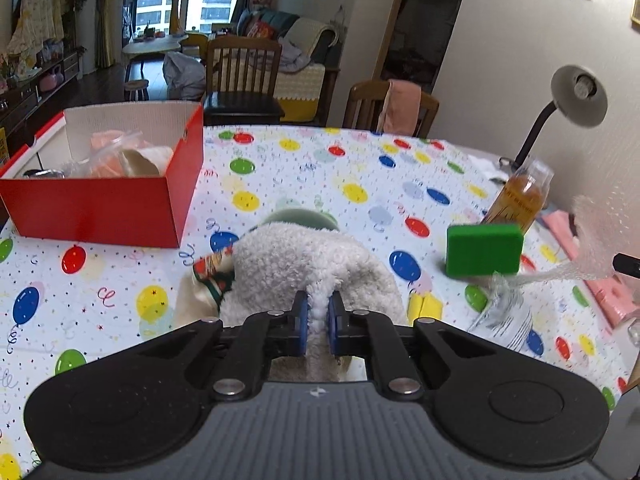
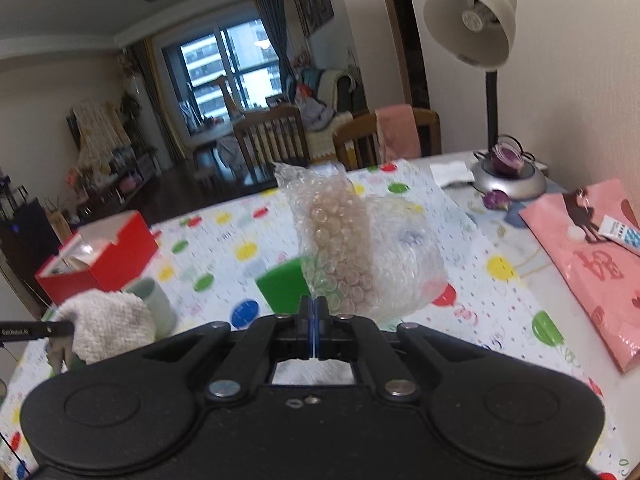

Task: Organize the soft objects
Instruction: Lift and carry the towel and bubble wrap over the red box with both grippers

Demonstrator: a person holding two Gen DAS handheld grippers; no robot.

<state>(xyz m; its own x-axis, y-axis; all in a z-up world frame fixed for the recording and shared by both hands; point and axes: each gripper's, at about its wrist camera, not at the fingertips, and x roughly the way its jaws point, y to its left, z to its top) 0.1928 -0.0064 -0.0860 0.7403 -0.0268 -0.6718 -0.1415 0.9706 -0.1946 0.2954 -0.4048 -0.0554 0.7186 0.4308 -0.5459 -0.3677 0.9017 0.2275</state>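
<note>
My left gripper (image 1: 318, 312) is shut on a fluffy white plush toy (image 1: 304, 268) with a patterned scarf, held low over the balloon-print table. The plush also shows at the lower left of the right wrist view (image 2: 112, 324). My right gripper (image 2: 314, 308) is shut on a sheet of clear bubble wrap (image 2: 344, 240), lifted above the table; it shows blurred at the right edge of the left wrist view (image 1: 596, 236). A green sponge block (image 1: 484, 250) stands on the table right of the plush, and behind the bubble wrap in the right wrist view (image 2: 282, 286). A red box (image 1: 104, 208) holding soft items sits at the far left.
A pale green cup (image 2: 154, 300) stands just behind the plush. An amber bottle (image 1: 520, 196) and a clear bottle (image 1: 504, 320) are near the sponge. A desk lamp (image 2: 472, 28), a pink bag (image 2: 592, 264) and a tube (image 2: 622, 236) sit at the right. Chairs (image 1: 240, 76) stand beyond the table.
</note>
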